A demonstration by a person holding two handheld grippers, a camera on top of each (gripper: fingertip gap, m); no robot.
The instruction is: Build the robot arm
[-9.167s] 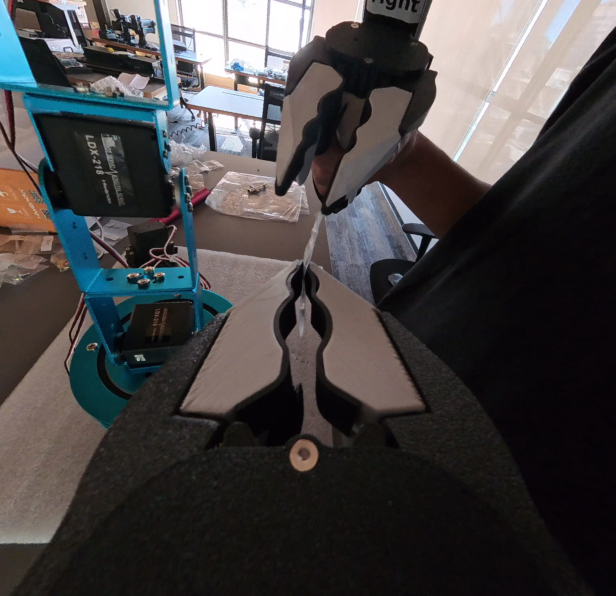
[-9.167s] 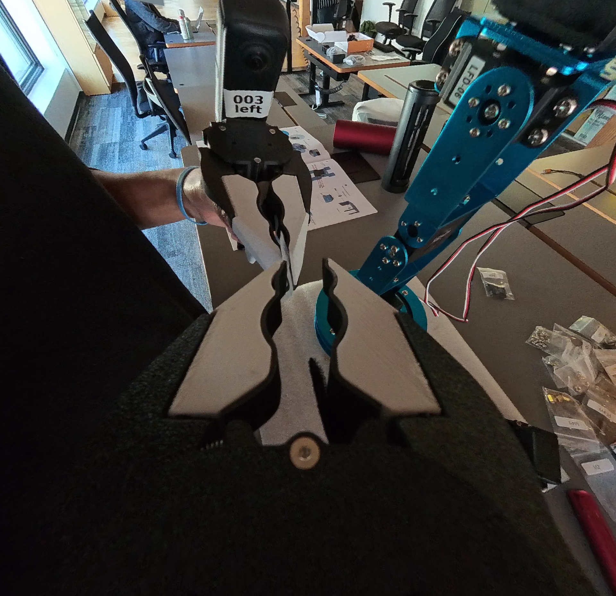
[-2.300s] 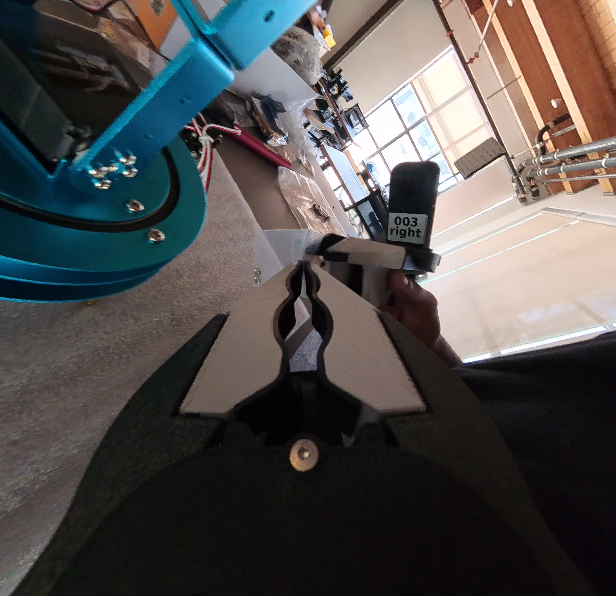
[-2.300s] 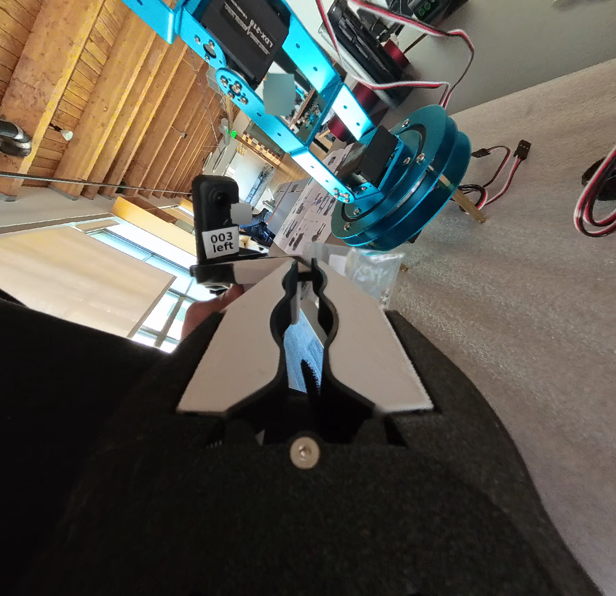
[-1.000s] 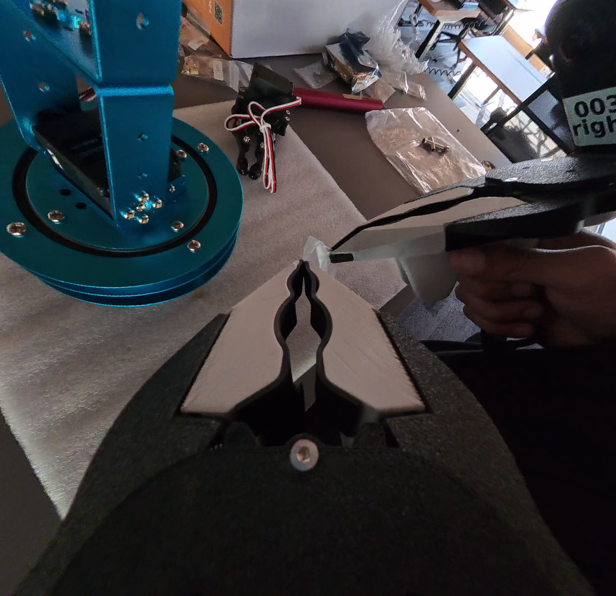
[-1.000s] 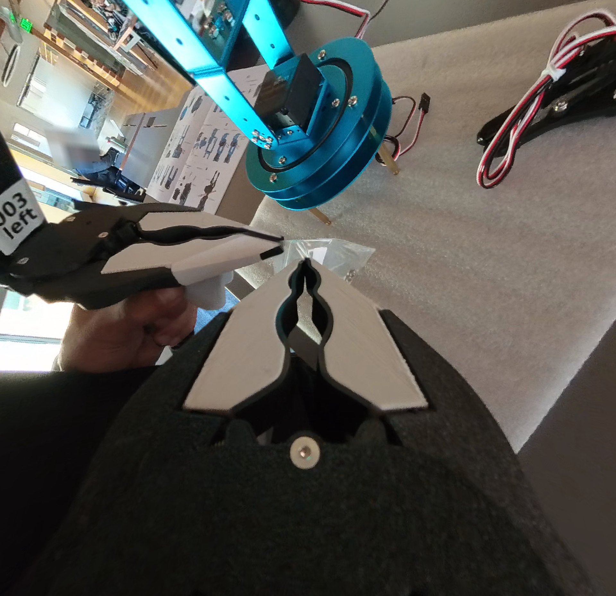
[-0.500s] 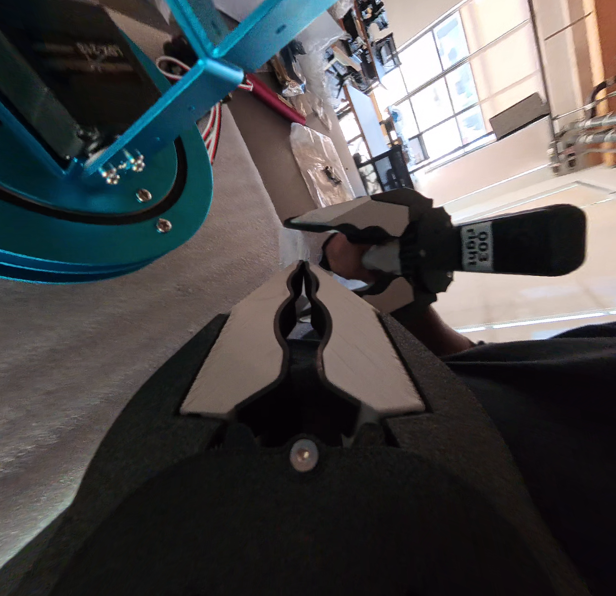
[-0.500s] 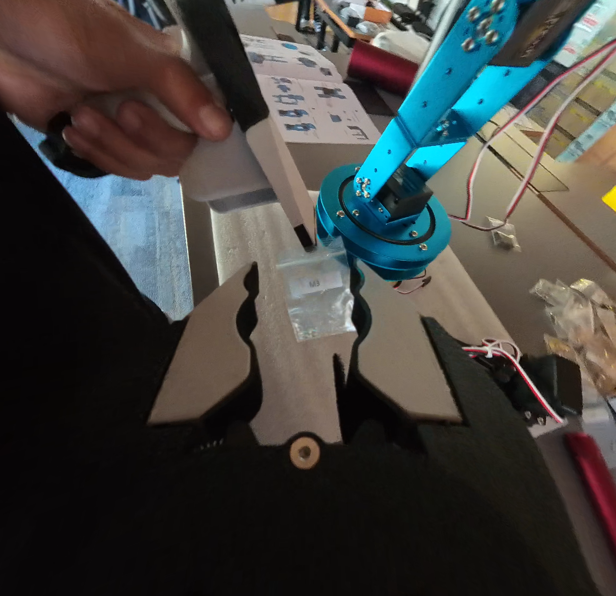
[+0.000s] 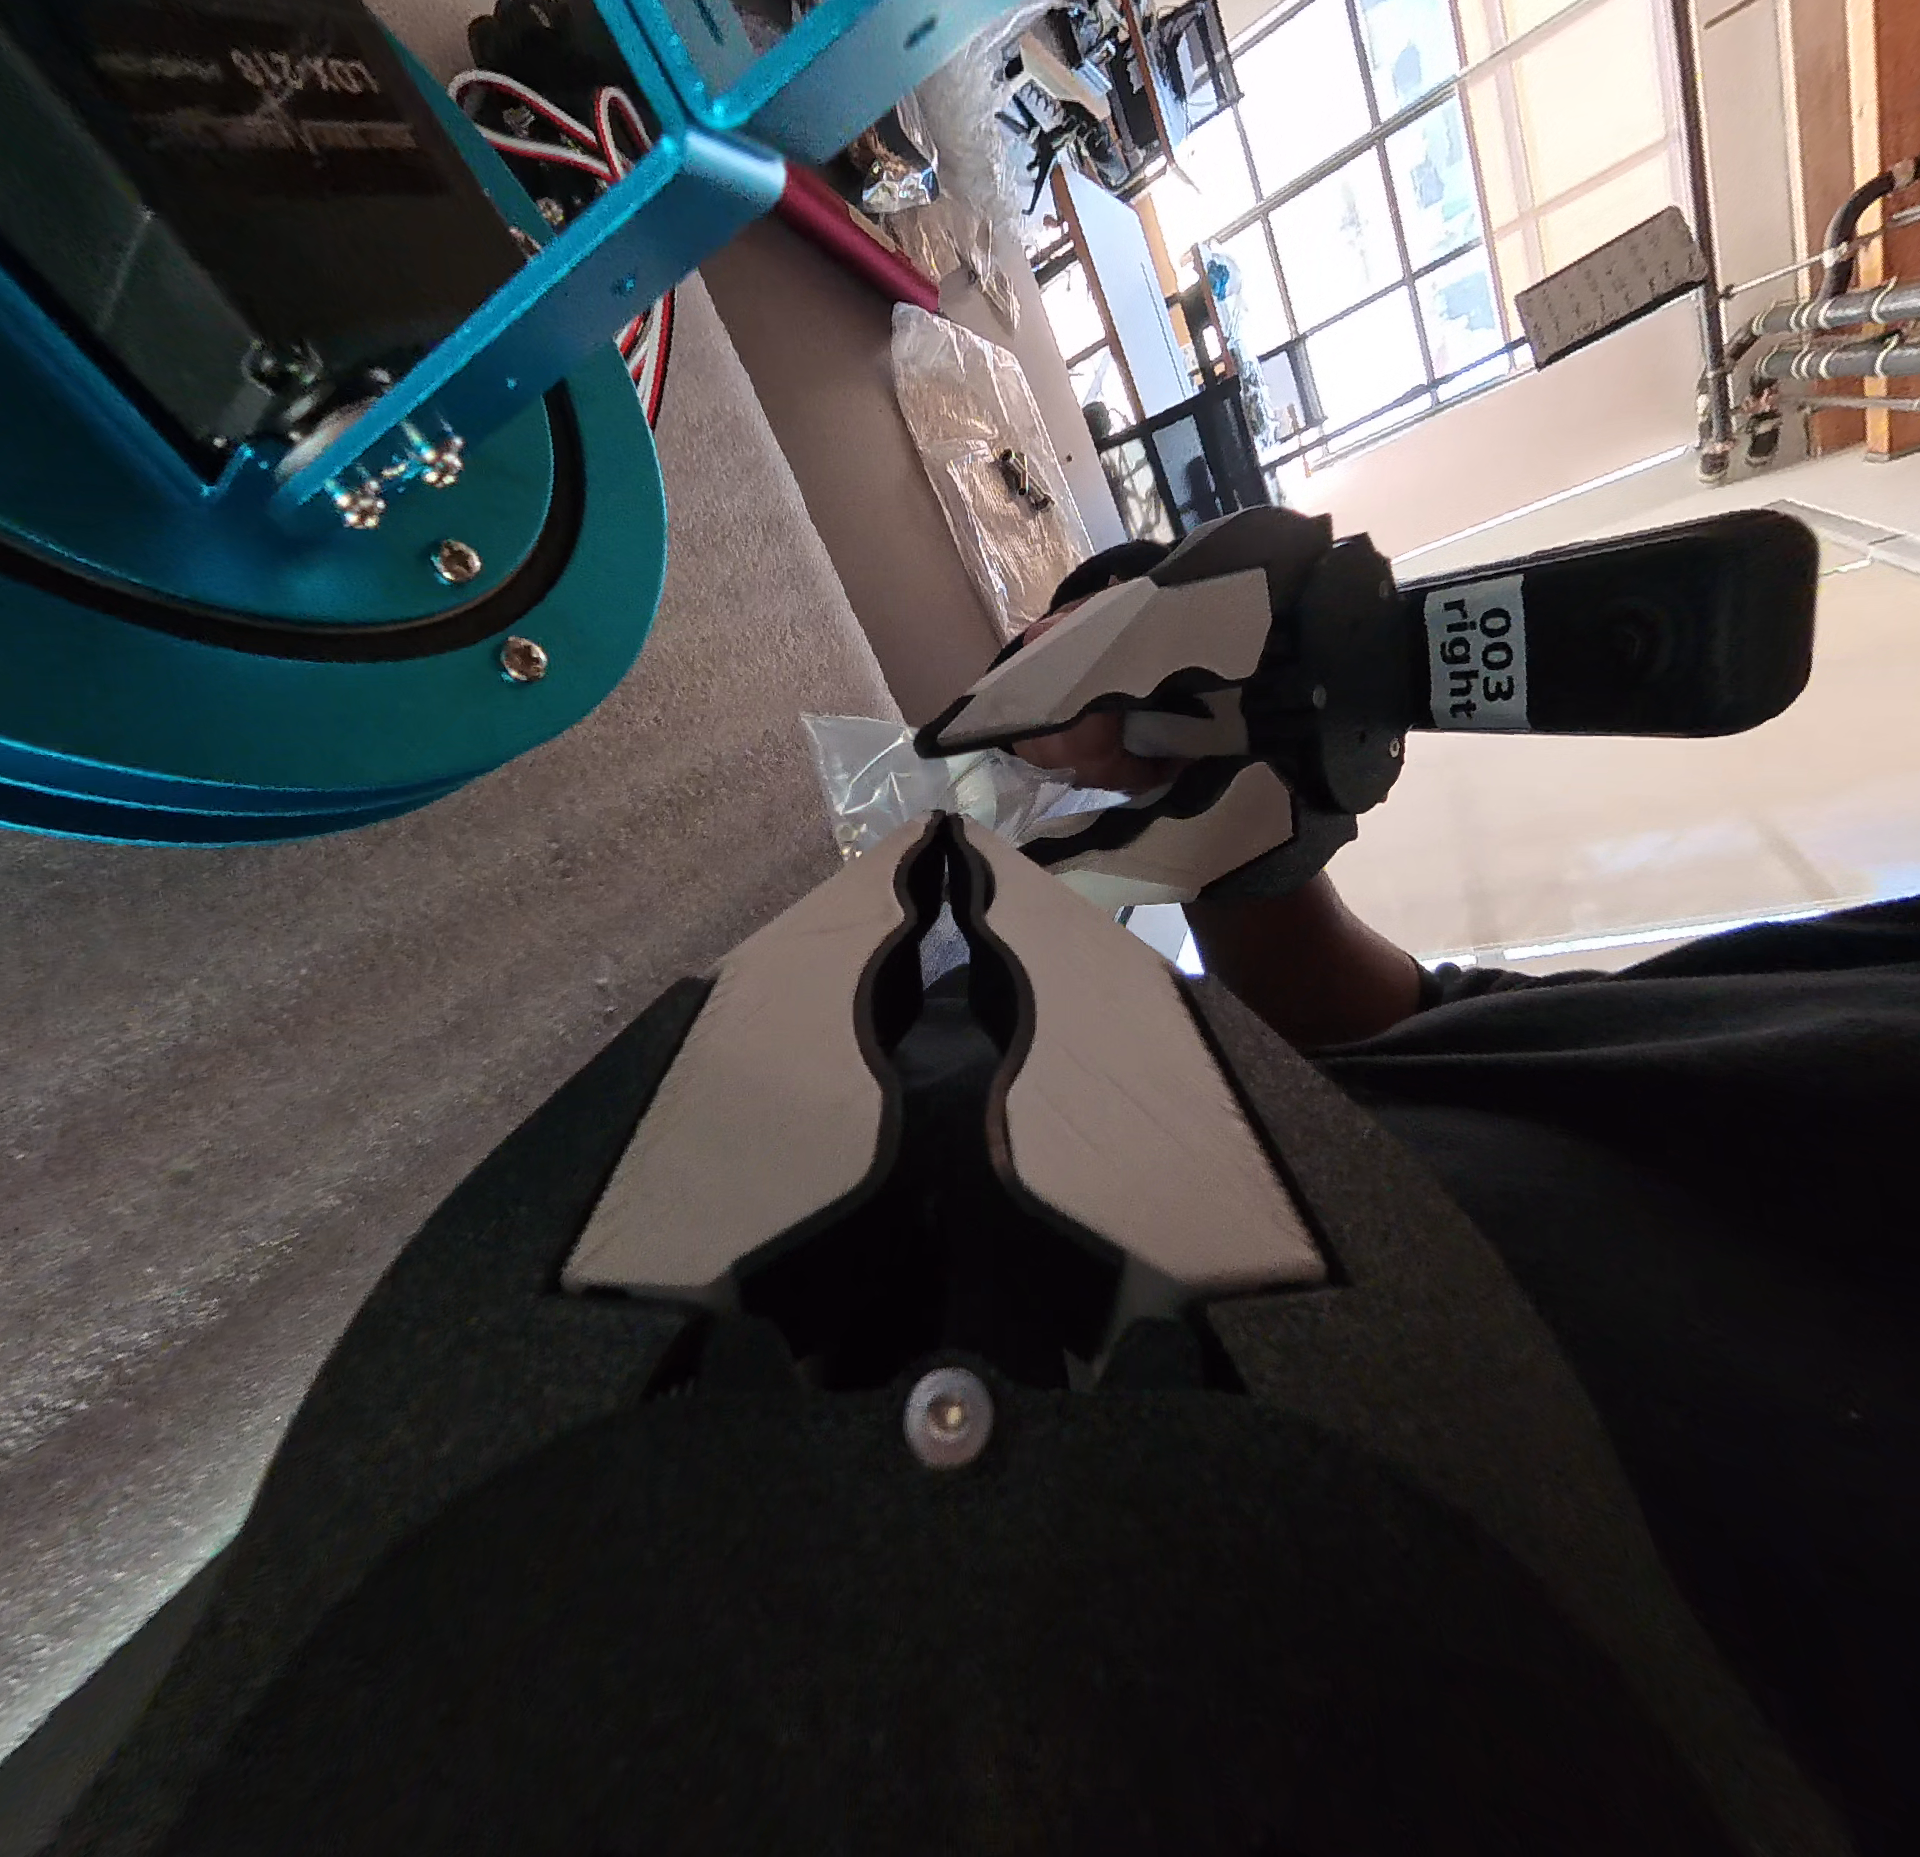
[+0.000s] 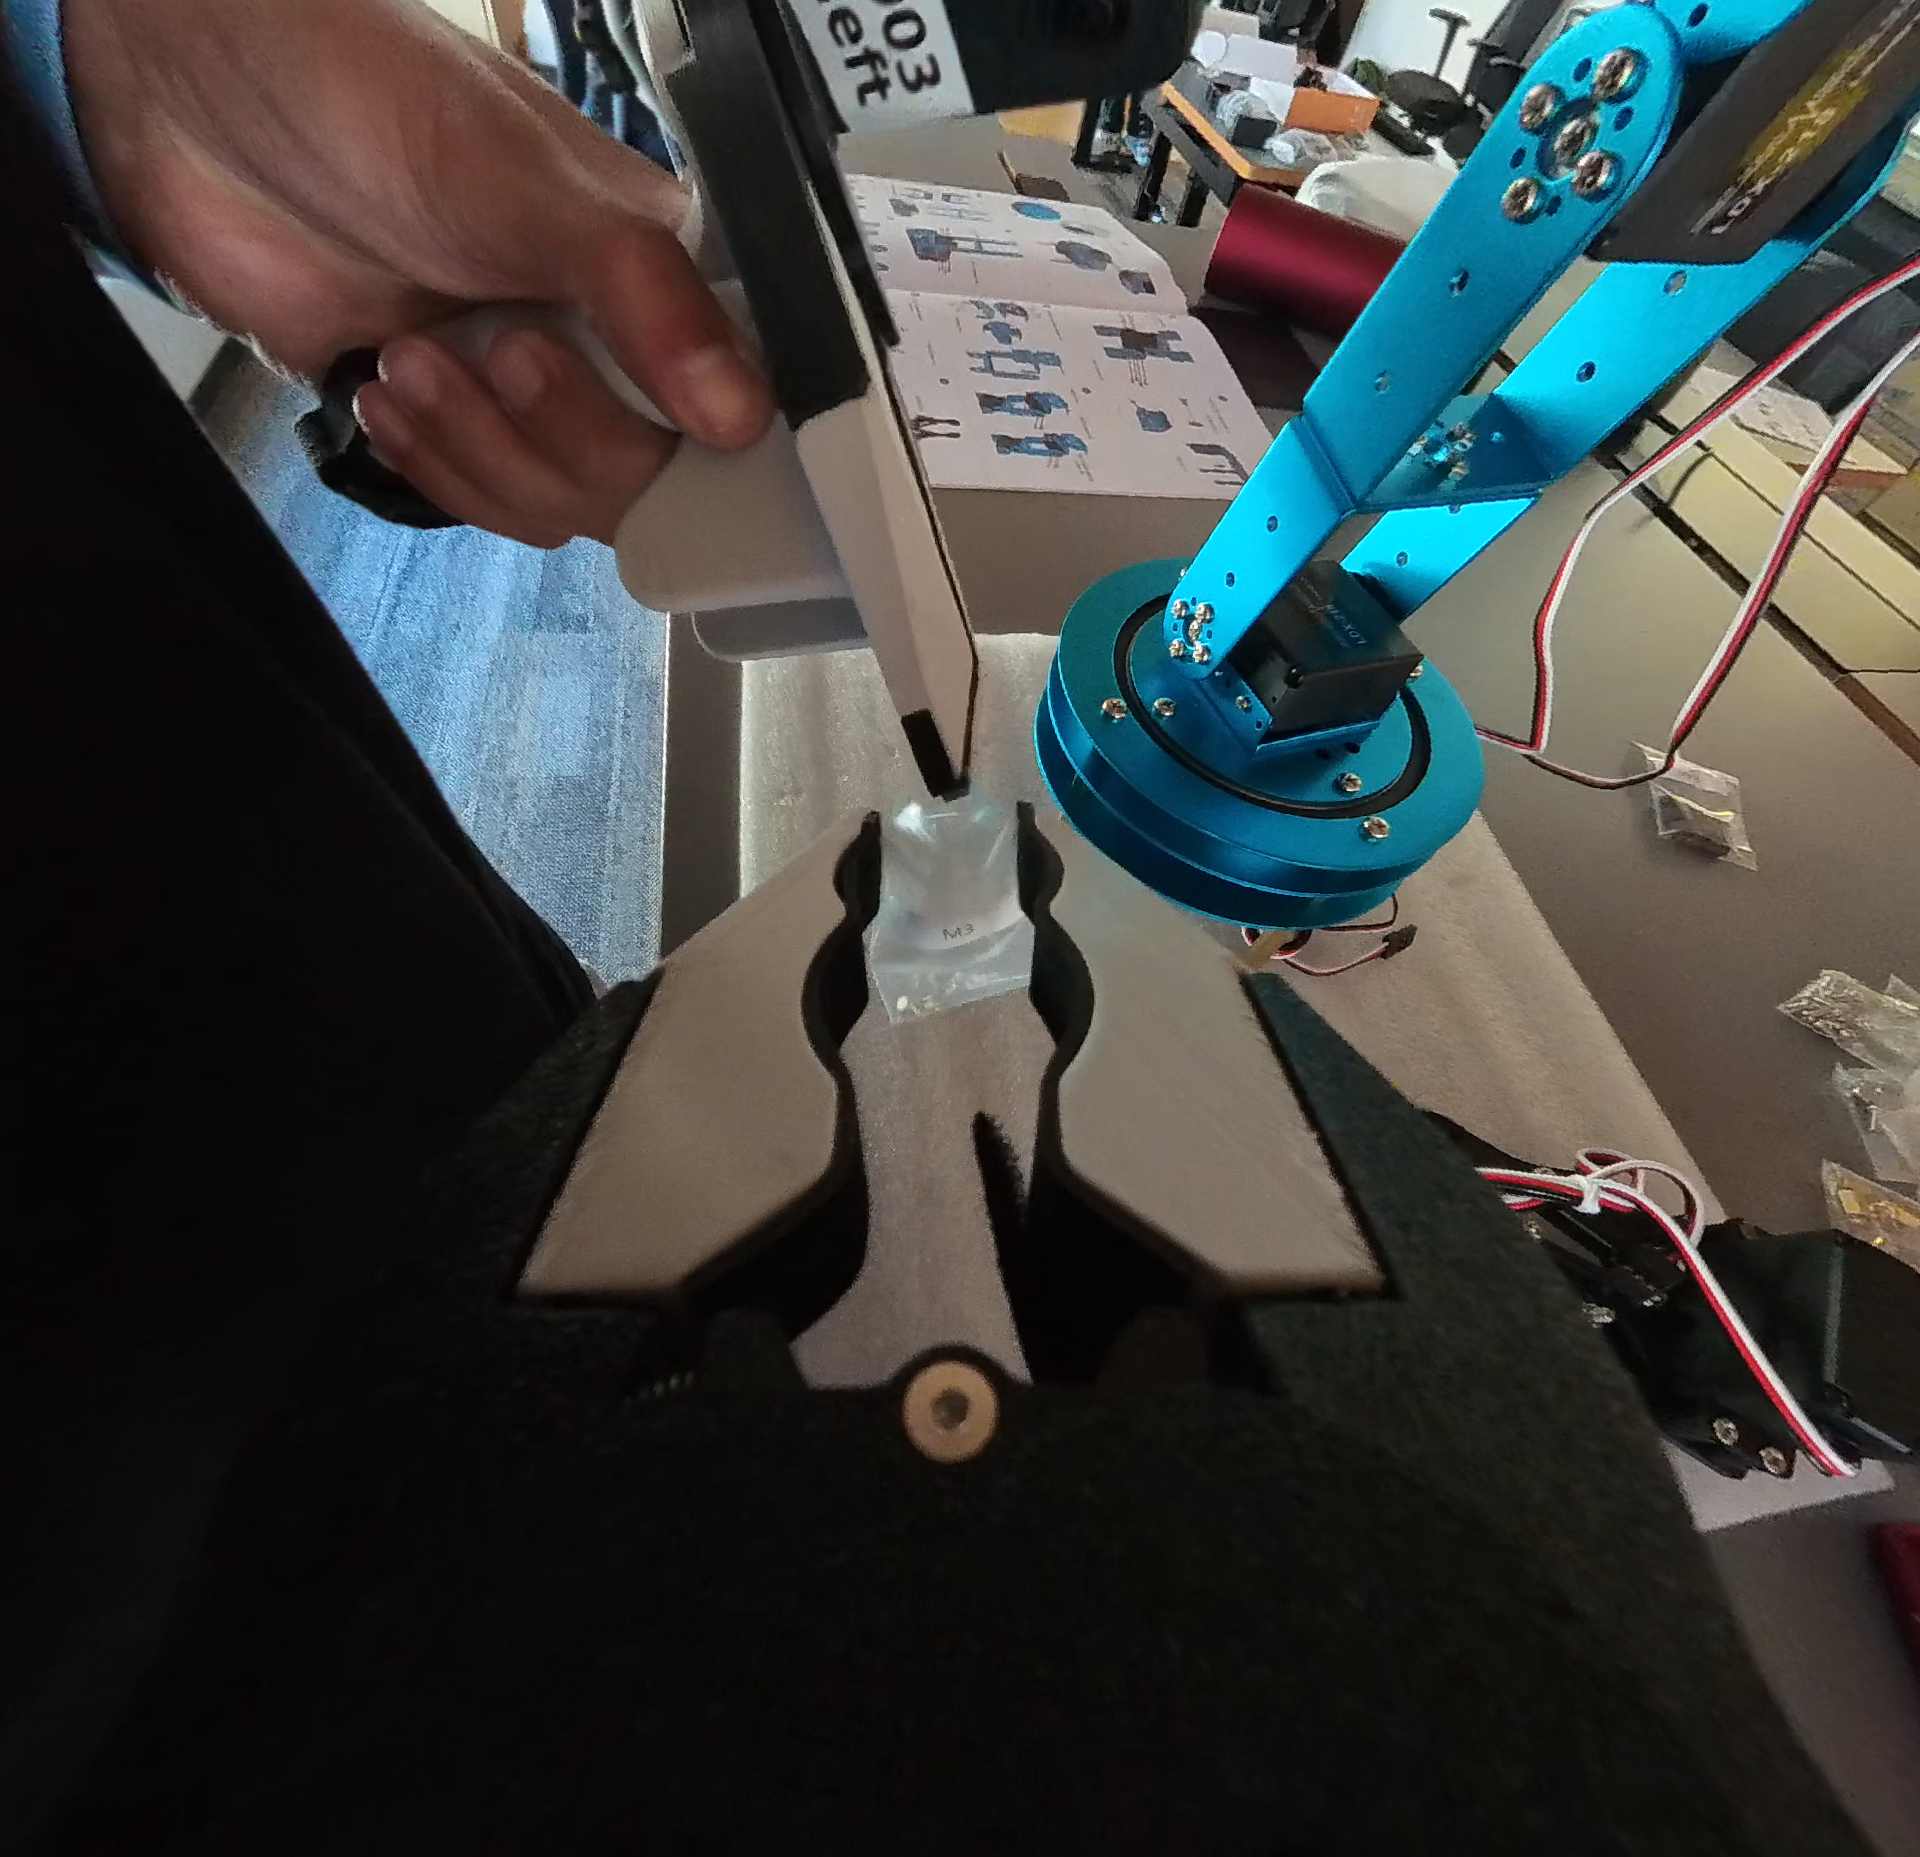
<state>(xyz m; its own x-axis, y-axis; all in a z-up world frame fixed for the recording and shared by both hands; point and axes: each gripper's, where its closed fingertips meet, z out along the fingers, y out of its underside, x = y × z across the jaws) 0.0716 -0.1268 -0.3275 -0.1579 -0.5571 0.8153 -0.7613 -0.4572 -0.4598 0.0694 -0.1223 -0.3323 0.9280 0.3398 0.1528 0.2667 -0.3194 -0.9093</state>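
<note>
Left gripper [image 10: 940, 784] pinches the small clear screw bag [image 10: 951, 919] at its 12 o'clock edge; right gripper [image 10: 945, 836] spread around it. Limp, light, probably slippery; best held by its edges.

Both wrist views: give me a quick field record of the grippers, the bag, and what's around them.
left gripper: shut on the top edge of the bag
right gripper: open, fingers either side of the bag
bag: small, clear, white label, small hardware inside, hanging over the foam mat
blue arm: on a round base on the mat, right of the bag
manual: open, behind the mat
servo: black, red-white wires, near right
</note>
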